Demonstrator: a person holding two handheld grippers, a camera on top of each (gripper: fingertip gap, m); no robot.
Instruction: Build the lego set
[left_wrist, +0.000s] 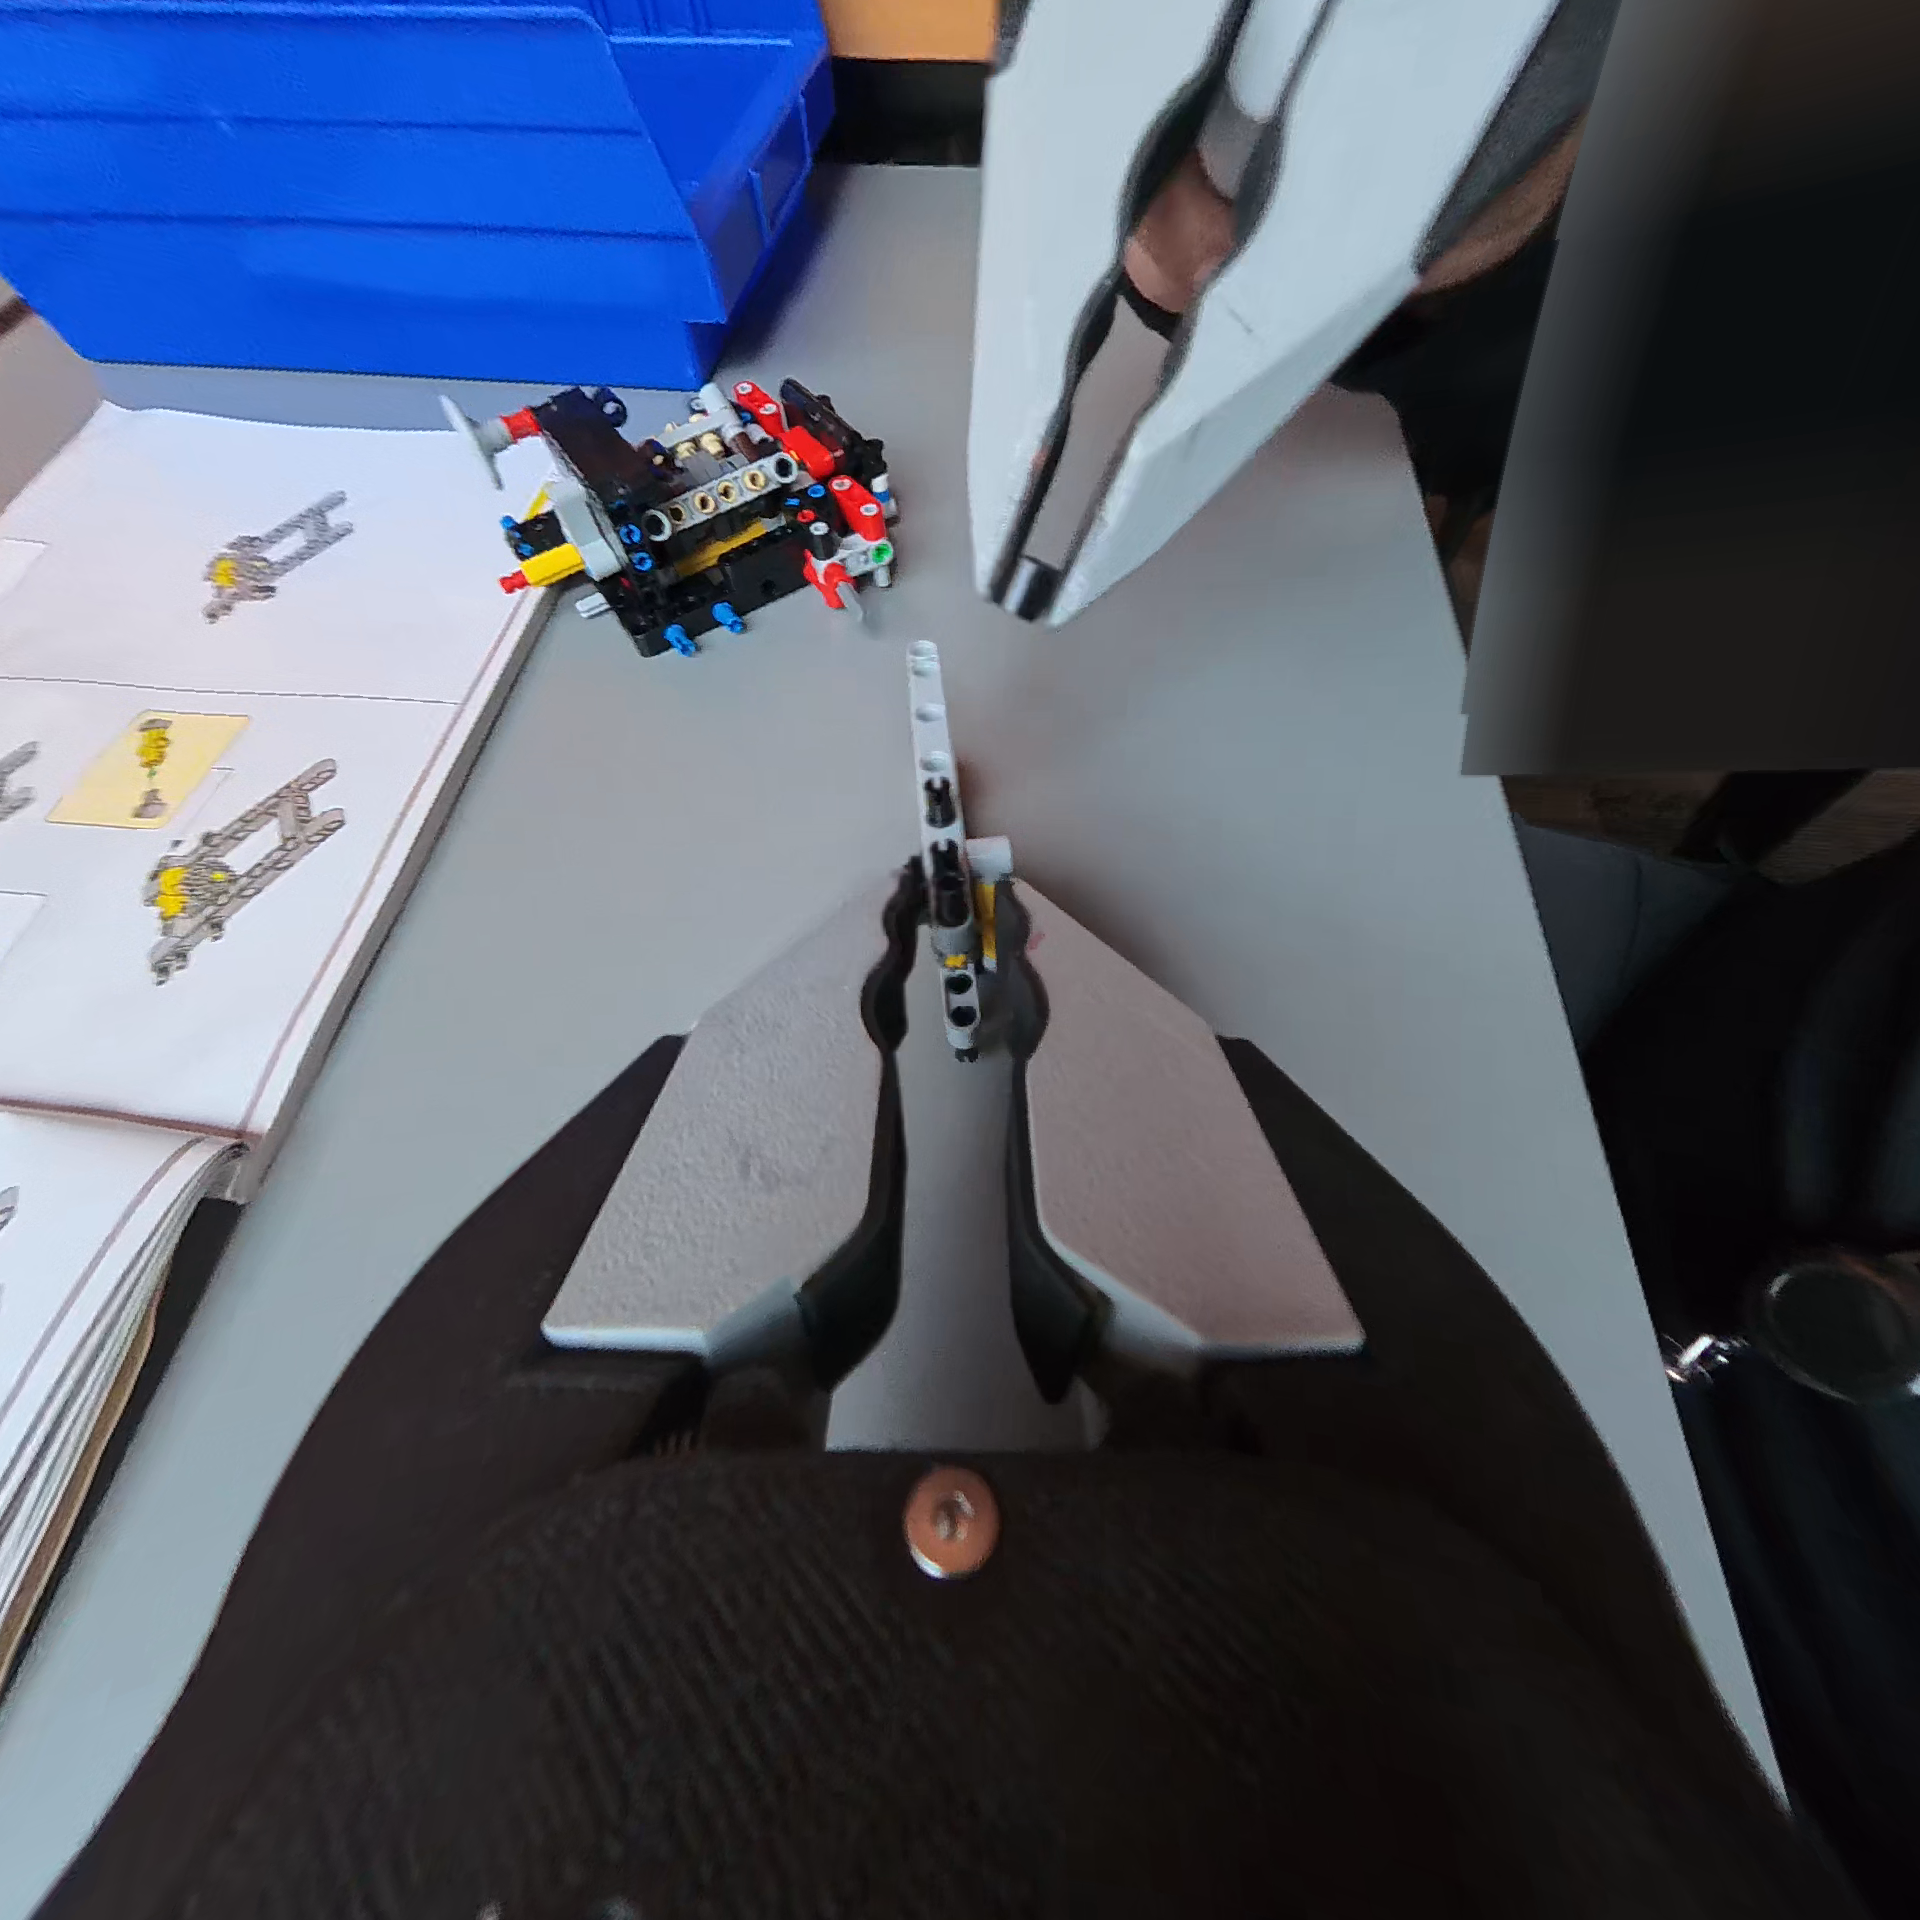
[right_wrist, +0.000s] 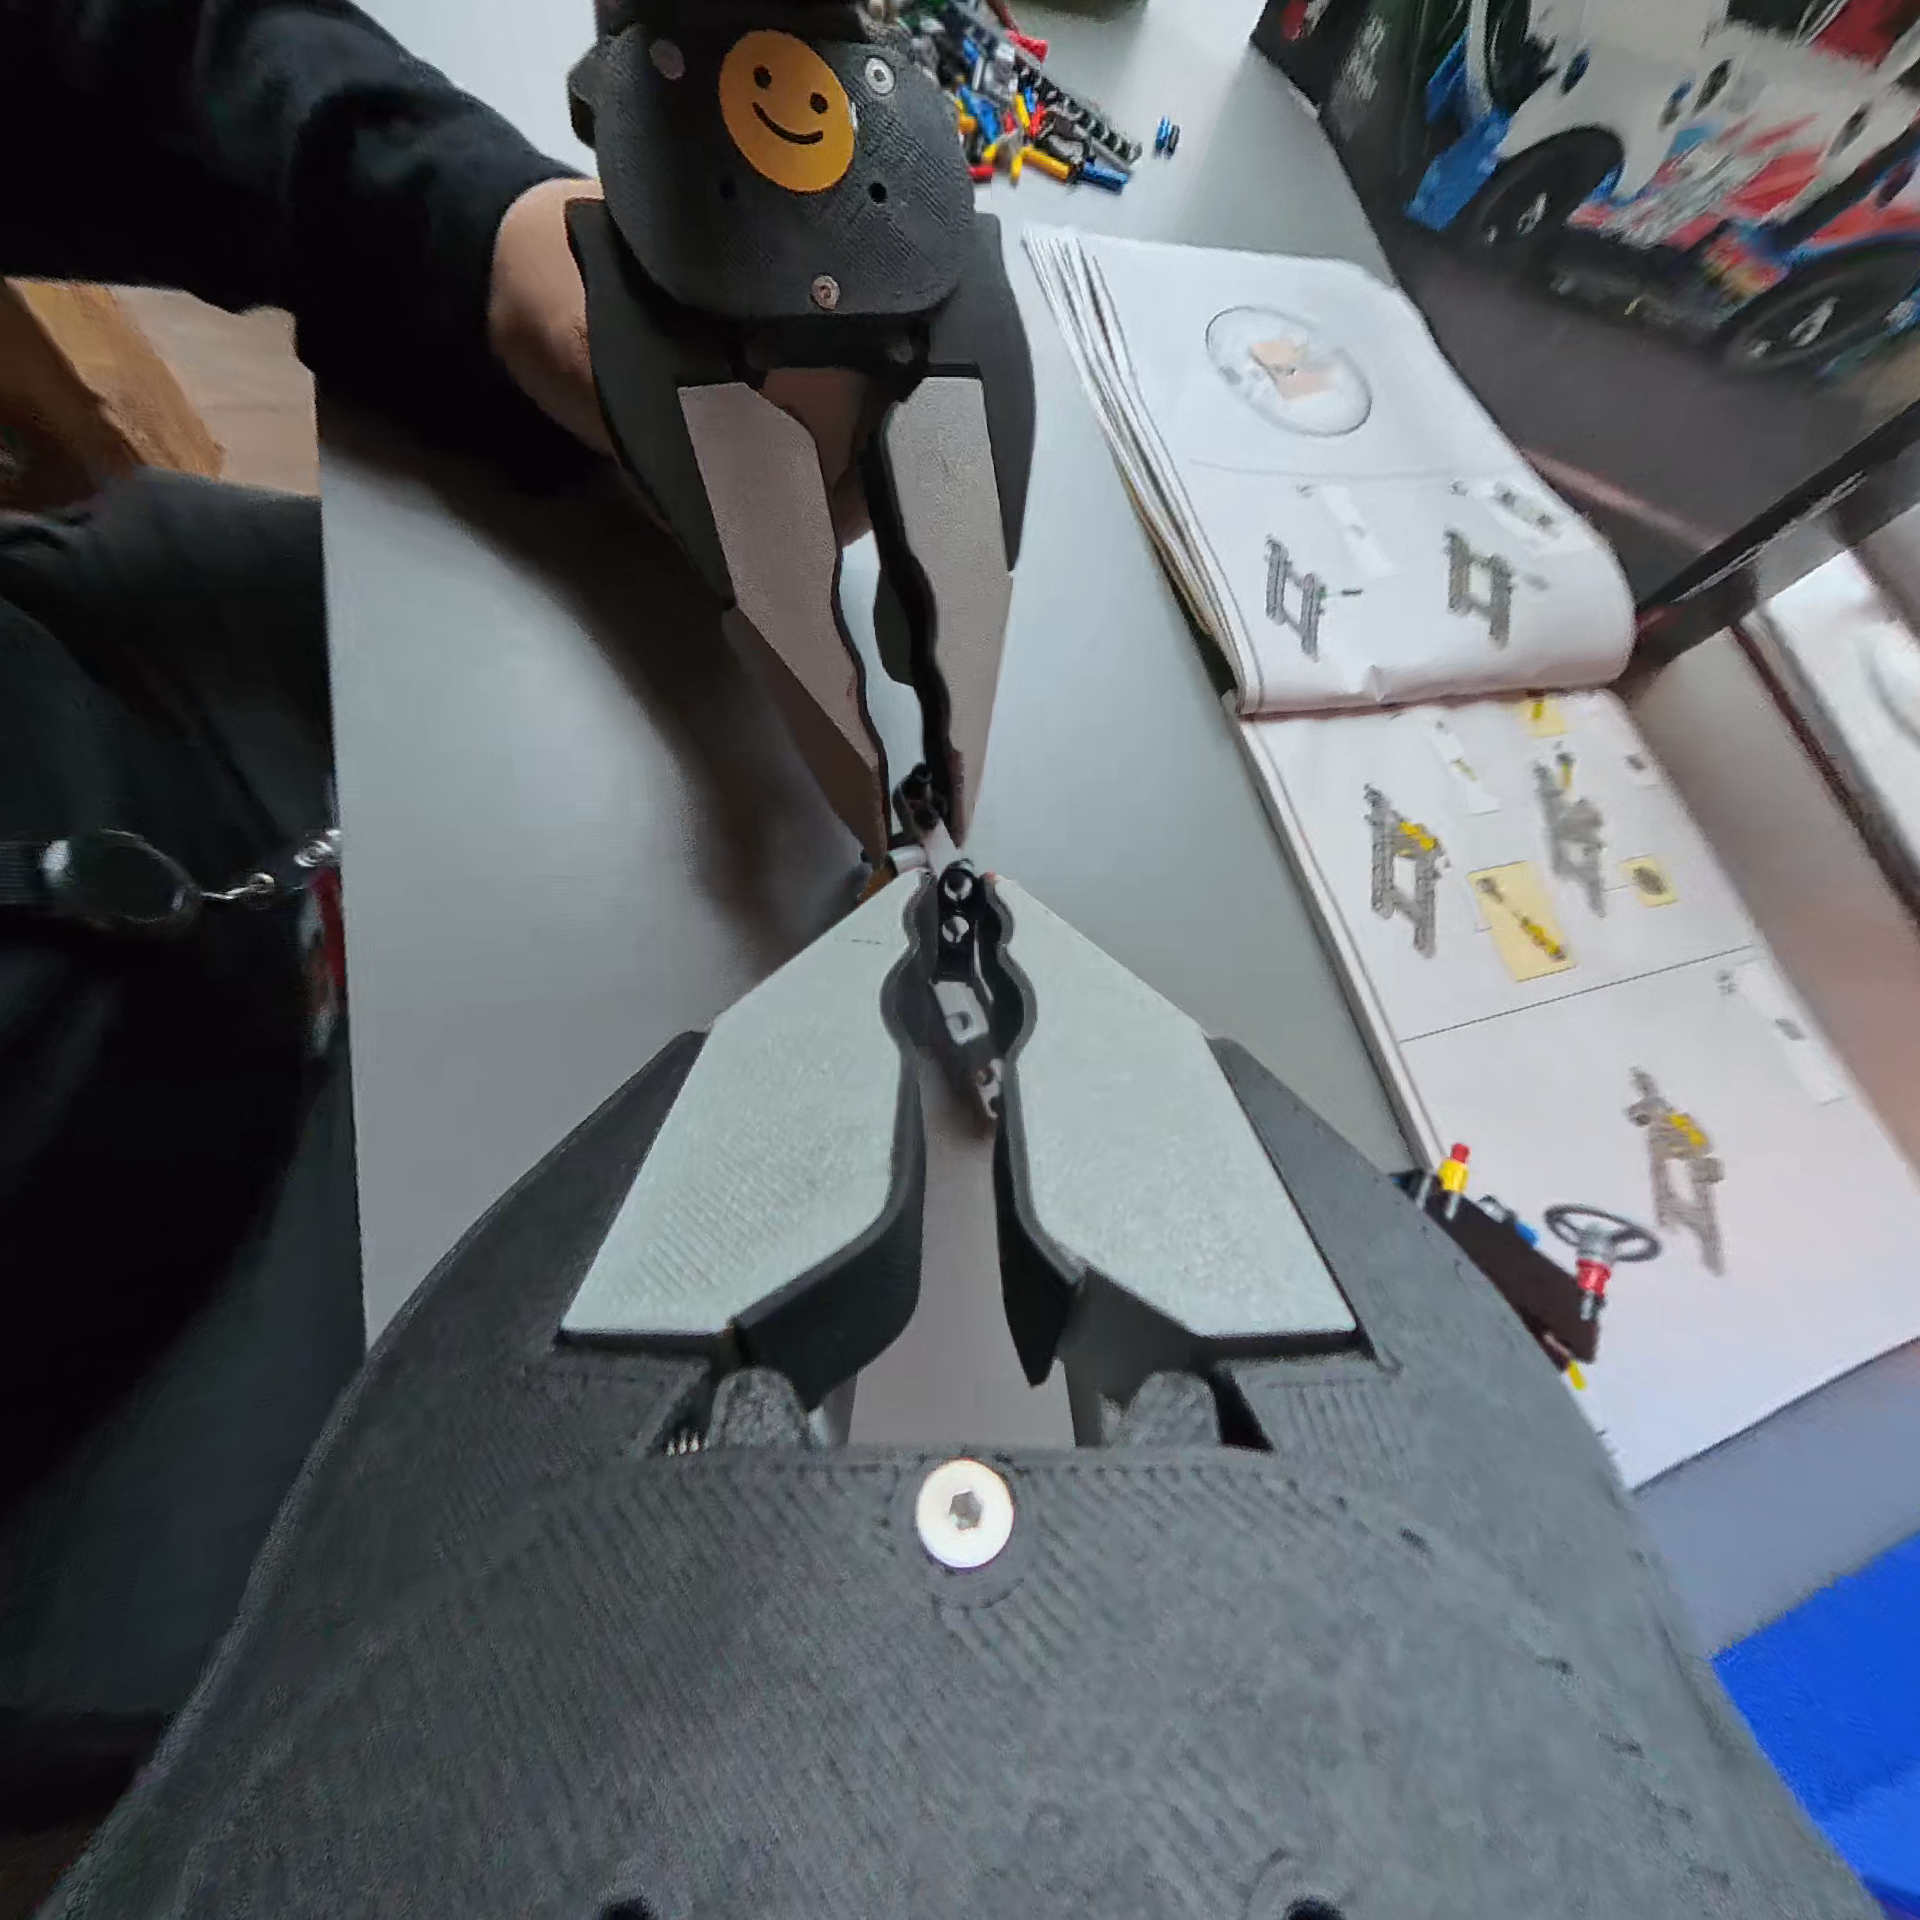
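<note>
My left gripper (left_wrist: 961, 896) is shut on a grey beam assembly (left_wrist: 928, 748) with black pins and a yellow part, held above the grey table (left_wrist: 675, 831). The beam sticks out forward past the fingertips. My right gripper (right_wrist: 961, 891) is shut on a small black and grey piece (right_wrist: 958, 971). The two grippers face each other tip to tip. In the right wrist view the left gripper (right_wrist: 920, 821) holds the beam assembly (right_wrist: 920, 850) just short of the black piece. In the left wrist view the right gripper (left_wrist: 1023, 597) hangs above the beam's far end.
A partly built black, red and grey model (left_wrist: 717, 509) stands behind the beam; it also shows in the right wrist view (right_wrist: 1507, 1257). An open instruction booklet (left_wrist: 208, 727) lies left. A blue bin (left_wrist: 364, 177) stands behind. Loose parts (right_wrist: 1029, 114) and the set's box (right_wrist: 1662, 156) sit farther off. The grippers' ends are close to 5 cm from one another.
</note>
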